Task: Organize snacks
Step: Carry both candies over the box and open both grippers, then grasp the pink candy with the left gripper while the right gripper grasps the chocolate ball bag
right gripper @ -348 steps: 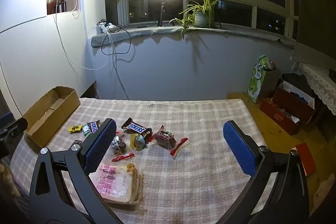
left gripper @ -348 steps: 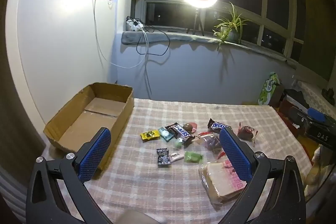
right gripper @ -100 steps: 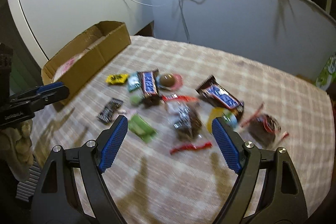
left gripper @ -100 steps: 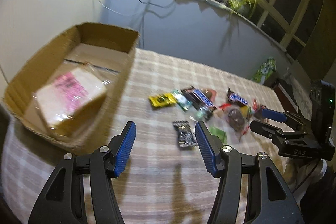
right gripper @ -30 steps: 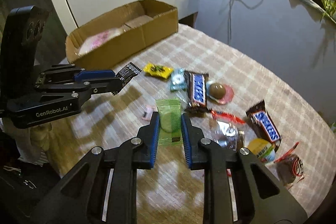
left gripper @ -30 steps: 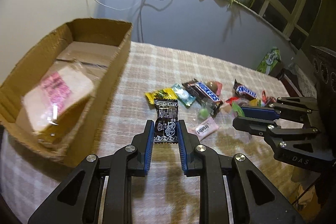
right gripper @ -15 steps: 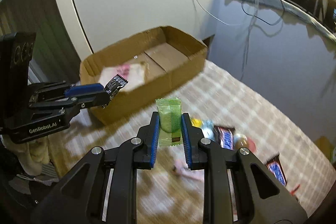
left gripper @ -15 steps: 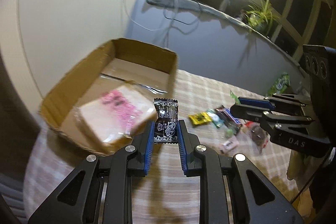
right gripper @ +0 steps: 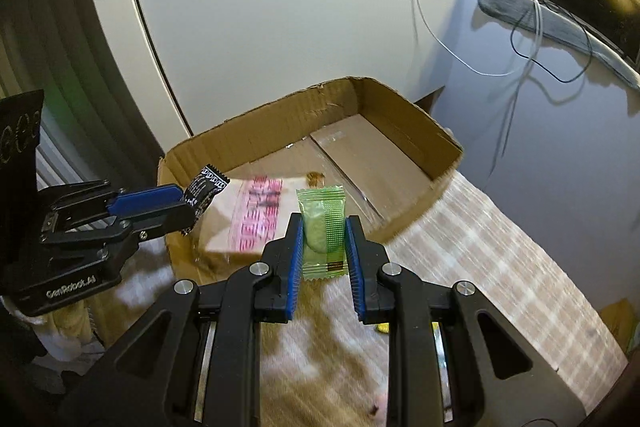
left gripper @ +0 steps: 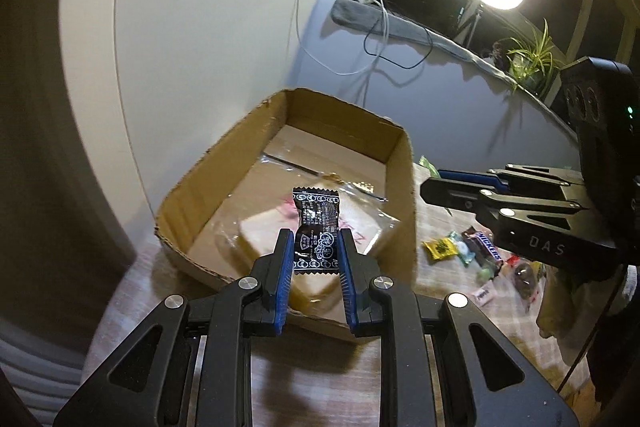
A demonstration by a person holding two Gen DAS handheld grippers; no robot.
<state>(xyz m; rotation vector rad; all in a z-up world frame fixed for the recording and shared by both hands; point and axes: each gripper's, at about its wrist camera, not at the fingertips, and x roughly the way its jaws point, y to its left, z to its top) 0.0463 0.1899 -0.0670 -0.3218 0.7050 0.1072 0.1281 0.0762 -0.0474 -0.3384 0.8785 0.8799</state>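
1. The left gripper pinches a black candy, upright, over the near end of the box.
2. The right gripper clamps a green packet beside the box's near wall.
3. A pink-printed bag lies inside the box.
4. Loose snacks lie on the checked cloth.

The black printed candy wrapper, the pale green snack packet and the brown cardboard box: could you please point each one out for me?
Black printed candy wrapper (left gripper: 316, 231), left wrist view, middle of its printed face.
Pale green snack packet (right gripper: 323, 227), right wrist view, centre of its front.
Brown cardboard box (right gripper: 404, 115), right wrist view, inner face of its far wall.
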